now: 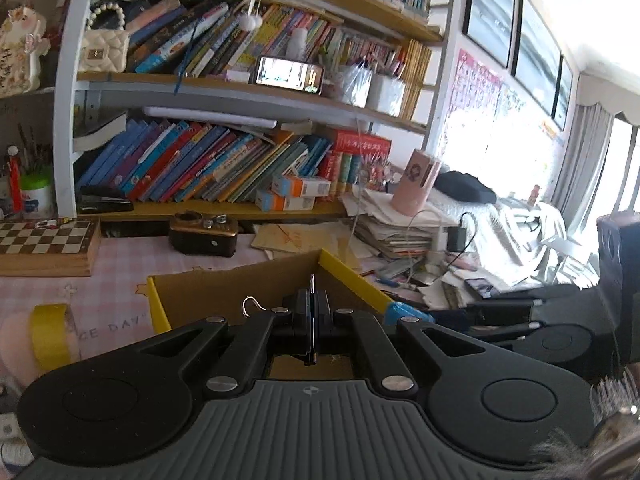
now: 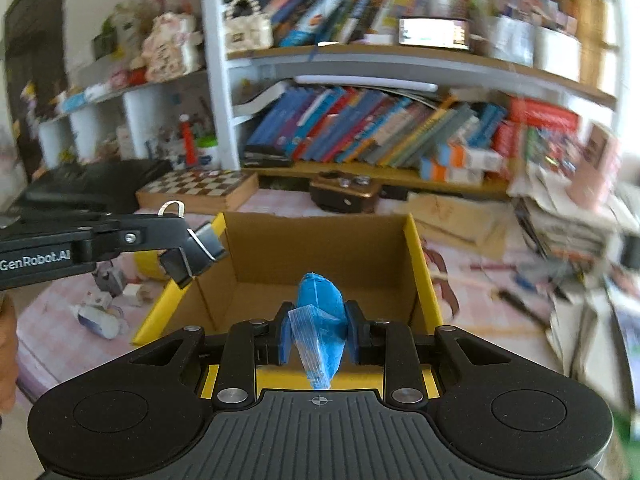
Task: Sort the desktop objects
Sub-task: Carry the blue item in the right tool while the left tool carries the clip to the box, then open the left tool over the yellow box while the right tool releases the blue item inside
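An open cardboard box (image 1: pixel 224 284) with yellow flaps stands on the pink checked tablecloth, straight ahead in both views. My left gripper (image 1: pixel 312 300) is shut on a thin black binder clip (image 1: pixel 312 320), whose wire handle curls up at its left. From the right wrist view, that left gripper (image 2: pixel 192 256) reaches in from the left and holds the binder clip (image 2: pixel 204 246) over the box's (image 2: pixel 320 240) near left corner. My right gripper (image 2: pixel 318 312) is shut on a blue lump (image 2: pixel 320 304) partly wrapped in clear ribbed plastic, above the box's near edge.
Behind the box are a chessboard (image 1: pixel 44 242), a brown-and-gold device (image 1: pixel 204 234) and full bookshelves (image 1: pixel 240 168). A yellow tape roll (image 1: pixel 50 336) lies to the left. Stacked papers and cables (image 1: pixel 400 232) crowd the right. Small toys (image 2: pixel 104 312) lie left of the box.
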`<state>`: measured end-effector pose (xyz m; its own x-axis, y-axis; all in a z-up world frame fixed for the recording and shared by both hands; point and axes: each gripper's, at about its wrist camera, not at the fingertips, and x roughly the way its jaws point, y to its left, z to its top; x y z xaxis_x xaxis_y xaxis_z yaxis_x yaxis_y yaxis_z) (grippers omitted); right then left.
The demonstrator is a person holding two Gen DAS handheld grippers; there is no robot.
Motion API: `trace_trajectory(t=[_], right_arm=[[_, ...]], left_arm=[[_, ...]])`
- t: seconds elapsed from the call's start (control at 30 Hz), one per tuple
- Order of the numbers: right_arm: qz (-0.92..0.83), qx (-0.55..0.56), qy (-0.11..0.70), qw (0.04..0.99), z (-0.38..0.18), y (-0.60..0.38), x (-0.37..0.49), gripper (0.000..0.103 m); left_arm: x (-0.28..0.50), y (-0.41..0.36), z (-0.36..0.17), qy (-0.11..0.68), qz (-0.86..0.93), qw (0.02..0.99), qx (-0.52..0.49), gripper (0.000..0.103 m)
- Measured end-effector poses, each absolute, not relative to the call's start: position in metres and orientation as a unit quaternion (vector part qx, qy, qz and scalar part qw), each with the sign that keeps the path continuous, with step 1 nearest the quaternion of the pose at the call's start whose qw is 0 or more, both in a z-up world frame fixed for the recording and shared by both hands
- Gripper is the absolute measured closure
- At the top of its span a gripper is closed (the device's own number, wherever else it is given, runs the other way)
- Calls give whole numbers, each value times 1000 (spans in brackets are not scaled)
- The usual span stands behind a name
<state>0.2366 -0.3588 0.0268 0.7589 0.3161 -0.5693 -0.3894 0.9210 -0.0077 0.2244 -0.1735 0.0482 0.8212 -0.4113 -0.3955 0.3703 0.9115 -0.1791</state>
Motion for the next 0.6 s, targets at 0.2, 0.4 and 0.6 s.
trace_trajectory(t=[0.2, 0.4, 0.6], right_arm=[[234, -144, 326, 904, 4, -347, 291, 77], [286, -250, 378, 844, -31, -328, 338, 77], [318, -330, 414, 787, -53, -312, 366, 77]], left_arm=[[280, -187, 27, 285, -203, 935, -49, 102], [316, -209, 1, 339, -198, 920, 22, 102], [332, -223, -13, 374, -211, 899, 88, 101]])
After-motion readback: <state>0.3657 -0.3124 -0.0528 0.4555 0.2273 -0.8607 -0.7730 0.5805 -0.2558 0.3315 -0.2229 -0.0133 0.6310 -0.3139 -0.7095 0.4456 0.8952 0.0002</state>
